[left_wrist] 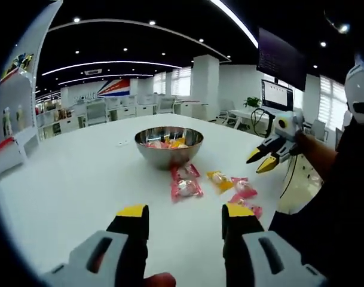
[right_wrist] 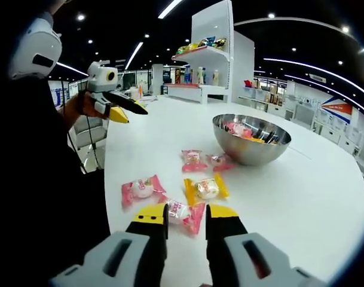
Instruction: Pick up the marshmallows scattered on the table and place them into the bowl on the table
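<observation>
**Marshmallow between the right jaws — grasp pending**

Marshmallow packet [right_wrist: 184, 213], pink, lies on the white desk [right_wrist: 325, 197] at the bottom centre of the right gripper view, directly between the yellow tips of the right gripper [right_wrist: 186, 213]. Jaws stand narrowly apart, not visibly clamped on it. Long axis runs roughly across the gap. Bowl [right_wrist: 251, 139] sits upper right, beyond it. Left gripper [left_wrist: 184, 216] — wide, empty — has its nearest pink packet [left_wrist: 186, 188] well ahead. Right arm is nearer.
</observation>
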The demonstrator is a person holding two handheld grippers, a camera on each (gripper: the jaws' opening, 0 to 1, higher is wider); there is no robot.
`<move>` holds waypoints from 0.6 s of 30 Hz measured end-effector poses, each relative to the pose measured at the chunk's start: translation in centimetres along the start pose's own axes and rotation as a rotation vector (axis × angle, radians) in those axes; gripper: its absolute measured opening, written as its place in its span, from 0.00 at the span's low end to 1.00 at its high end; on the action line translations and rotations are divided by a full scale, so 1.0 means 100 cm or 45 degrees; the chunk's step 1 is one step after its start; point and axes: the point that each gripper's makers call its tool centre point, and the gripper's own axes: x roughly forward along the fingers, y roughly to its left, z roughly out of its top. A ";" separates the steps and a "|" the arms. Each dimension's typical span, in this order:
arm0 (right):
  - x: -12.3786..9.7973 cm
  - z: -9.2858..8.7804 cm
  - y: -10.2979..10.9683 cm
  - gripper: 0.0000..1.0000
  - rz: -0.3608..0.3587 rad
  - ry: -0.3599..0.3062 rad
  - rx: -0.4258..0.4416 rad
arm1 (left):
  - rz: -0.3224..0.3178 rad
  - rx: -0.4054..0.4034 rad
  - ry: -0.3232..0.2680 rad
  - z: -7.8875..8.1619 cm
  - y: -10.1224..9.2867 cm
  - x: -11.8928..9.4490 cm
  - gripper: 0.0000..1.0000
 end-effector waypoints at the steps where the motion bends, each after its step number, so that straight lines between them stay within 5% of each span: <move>1: 0.000 -0.001 0.001 0.27 0.007 0.004 -0.004 | 0.000 -0.004 0.005 -0.001 0.001 -0.001 0.50; 5: 0.003 -0.004 0.004 0.29 0.044 0.038 -0.048 | 0.006 -0.018 0.010 -0.002 0.002 -0.001 0.50; 18: 0.022 -0.009 0.018 0.30 0.351 0.294 -0.480 | -0.021 -0.022 0.017 -0.007 -0.005 0.000 0.50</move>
